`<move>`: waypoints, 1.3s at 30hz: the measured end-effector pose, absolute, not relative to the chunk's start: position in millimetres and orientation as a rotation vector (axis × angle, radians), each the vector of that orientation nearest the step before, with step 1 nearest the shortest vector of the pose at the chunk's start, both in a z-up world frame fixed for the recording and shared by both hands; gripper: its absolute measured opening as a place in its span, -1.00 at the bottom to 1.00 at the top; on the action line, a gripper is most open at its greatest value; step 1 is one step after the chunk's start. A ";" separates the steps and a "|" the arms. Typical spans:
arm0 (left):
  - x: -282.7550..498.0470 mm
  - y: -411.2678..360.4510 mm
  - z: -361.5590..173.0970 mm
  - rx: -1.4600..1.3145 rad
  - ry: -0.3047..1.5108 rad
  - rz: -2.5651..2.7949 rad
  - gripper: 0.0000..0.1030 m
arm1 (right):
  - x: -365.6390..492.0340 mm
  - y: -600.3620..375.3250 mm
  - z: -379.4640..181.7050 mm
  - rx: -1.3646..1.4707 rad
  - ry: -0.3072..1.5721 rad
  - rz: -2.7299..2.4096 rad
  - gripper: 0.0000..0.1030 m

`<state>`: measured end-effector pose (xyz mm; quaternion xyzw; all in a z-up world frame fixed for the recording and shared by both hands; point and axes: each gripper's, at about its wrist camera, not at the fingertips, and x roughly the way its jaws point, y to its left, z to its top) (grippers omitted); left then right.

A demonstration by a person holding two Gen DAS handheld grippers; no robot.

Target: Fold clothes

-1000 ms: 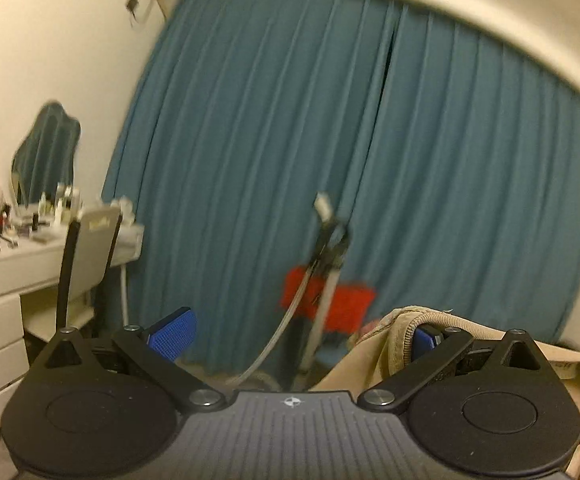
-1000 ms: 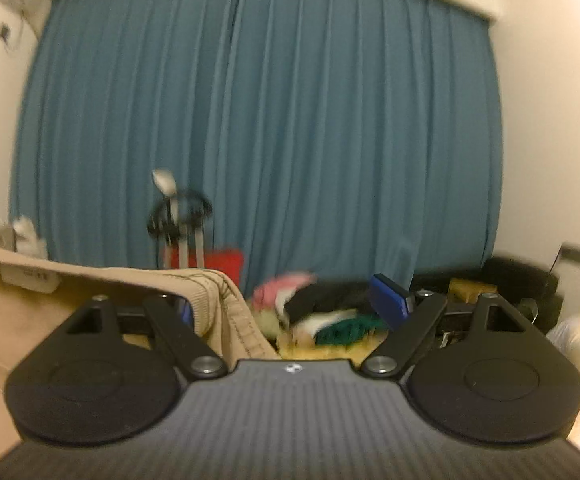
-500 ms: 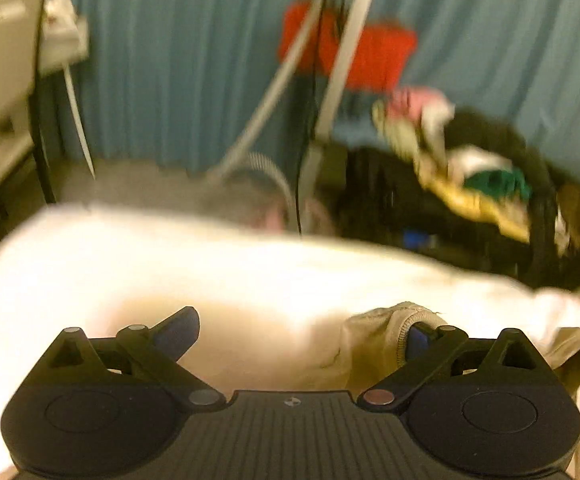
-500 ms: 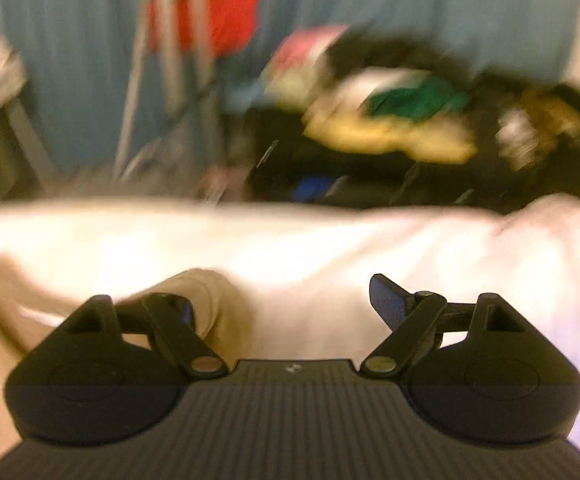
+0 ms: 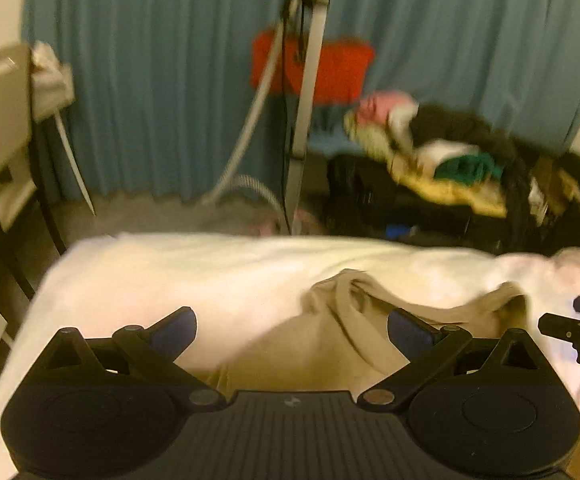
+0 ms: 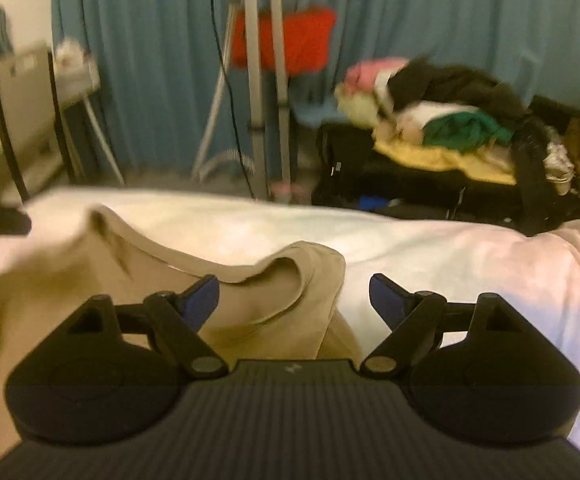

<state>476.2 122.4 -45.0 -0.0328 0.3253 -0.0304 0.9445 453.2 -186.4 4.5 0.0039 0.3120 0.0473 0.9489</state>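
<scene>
The beige garment (image 5: pixel 290 344) lies rumpled on the white bed cover (image 5: pixel 194 272), its ribbed neckline end bunched between both tools. The left gripper (image 5: pixel 290 330) and the right gripper (image 6: pixel 293 296) both stand with jaws spread wide, grasping nothing; the cloth lies between and beneath the fingers (motion blur hides the finer creases). Judged step: laying the garment out flat. Any fold requires a smooth, flat panel.

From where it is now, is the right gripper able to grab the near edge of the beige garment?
Probably yes. The right gripper is open and the beige garment lies bunched on the white bedding with its edge between the fingers. Nothing blocks it; the left gripper is open off to the side.
</scene>
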 end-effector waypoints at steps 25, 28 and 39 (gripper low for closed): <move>162.7 140.8 -24.4 -0.432 0.623 0.032 0.93 | 102.8 -182.1 41.2 0.239 0.417 0.190 0.62; 181.7 173.0 -47.6 -0.590 0.637 0.056 0.88 | 107.4 -185.1 21.2 0.272 0.434 0.201 0.62; 278.4 239.2 -114.5 -0.859 0.546 0.169 0.21 | 159.3 -200.3 -39.7 0.367 0.487 0.175 0.62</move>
